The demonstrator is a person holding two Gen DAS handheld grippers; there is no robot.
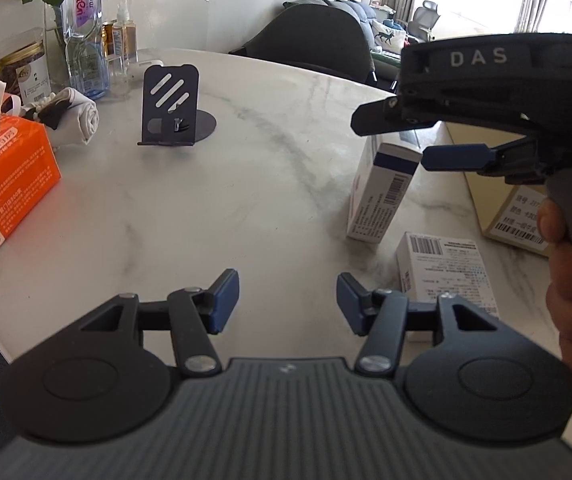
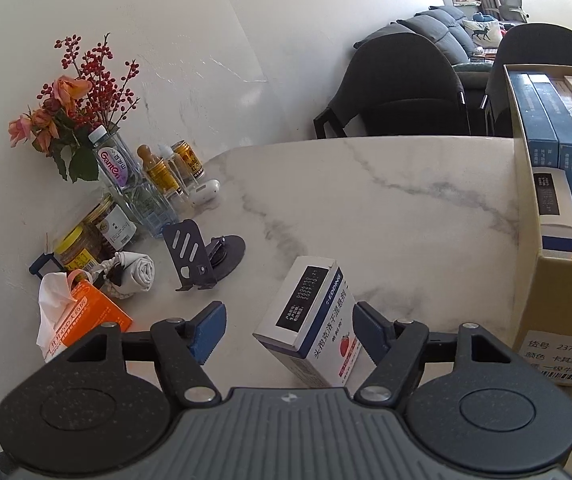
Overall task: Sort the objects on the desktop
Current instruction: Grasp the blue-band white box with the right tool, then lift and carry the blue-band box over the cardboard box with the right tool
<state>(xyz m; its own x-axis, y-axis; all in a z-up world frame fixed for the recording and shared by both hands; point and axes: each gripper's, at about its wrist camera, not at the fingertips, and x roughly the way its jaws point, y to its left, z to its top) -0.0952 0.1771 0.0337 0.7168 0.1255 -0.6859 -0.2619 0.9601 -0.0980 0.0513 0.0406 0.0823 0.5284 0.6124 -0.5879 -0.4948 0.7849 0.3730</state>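
Straddling the upright medicine box at lower centre of the right wrist view, the right gripper is spread wide, its right pad beside the box's side and the left pad well clear. Standing on end, the box's long axis runs vertical, tilted slightly. Nearer the lower right of the left view, the left gripper hangs wide and empty beside a flat-lying white box. Farther right, the cardboard carton holds sorted boxes.

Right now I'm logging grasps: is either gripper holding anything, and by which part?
Nothing is held. The right gripper is open around the upright medicine box; the left gripper is open over bare table.
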